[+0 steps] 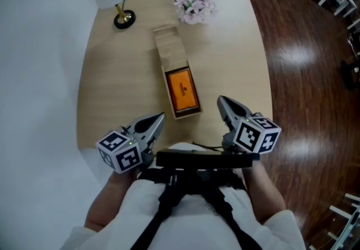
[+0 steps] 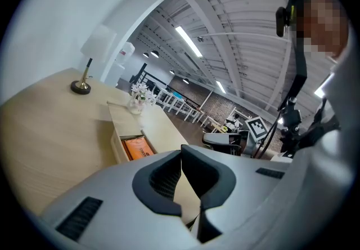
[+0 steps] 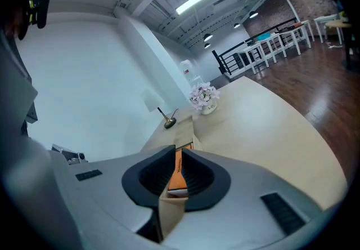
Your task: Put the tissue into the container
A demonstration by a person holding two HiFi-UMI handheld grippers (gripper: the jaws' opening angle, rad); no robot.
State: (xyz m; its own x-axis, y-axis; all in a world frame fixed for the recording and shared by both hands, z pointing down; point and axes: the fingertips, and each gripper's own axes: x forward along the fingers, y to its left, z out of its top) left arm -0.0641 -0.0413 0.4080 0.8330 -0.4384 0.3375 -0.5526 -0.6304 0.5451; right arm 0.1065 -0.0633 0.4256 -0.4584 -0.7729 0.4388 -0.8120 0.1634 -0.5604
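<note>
Tissue pack (image 1: 181, 90), head view: orange, flat, rectangular, lying in open wooden container (image 1: 169, 46) on worktop (image 1: 112, 85), ahead of and between left claw (image 1: 160, 117) and right claw (image 1: 221, 100); long axis pointing away from both. Left gripper view: left claw tips pressed together, empty, pack ahead-left. Right gripper view: right claw closing to a slit, nothing inside, pack straight ahead.

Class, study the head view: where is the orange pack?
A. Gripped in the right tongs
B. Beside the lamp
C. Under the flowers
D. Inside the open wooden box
D: the pack lies inside the box, with the box's walls around it.
</note>
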